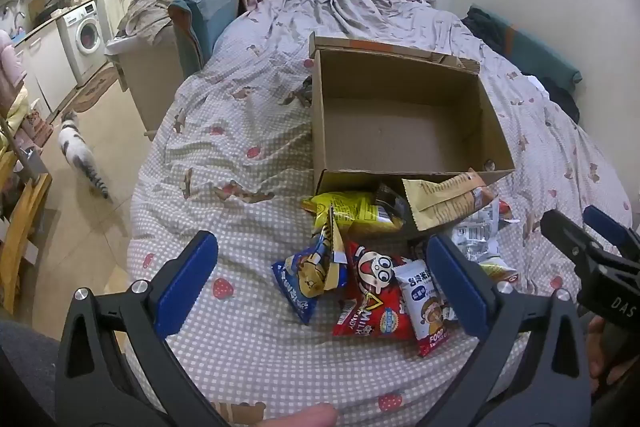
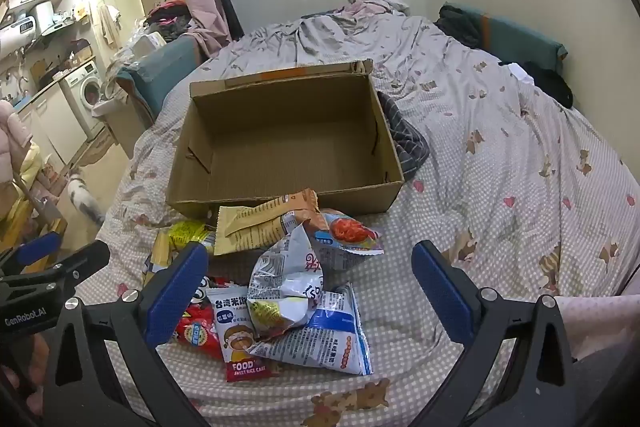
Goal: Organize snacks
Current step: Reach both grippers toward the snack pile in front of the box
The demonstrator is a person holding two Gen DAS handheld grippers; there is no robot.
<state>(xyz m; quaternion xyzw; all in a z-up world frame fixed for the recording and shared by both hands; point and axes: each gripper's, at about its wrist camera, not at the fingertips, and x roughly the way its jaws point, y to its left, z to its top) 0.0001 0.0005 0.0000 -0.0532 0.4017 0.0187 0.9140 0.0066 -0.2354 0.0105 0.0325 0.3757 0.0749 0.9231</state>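
With both grippers' jaws wide and empty above the snack pile (image 2: 288,303), grasp one packet by its sealed edge, then lift it into the cardboard box (image 2: 280,187).

One cardboard box (image 2: 280,131), one cat (image 1: 78,155).
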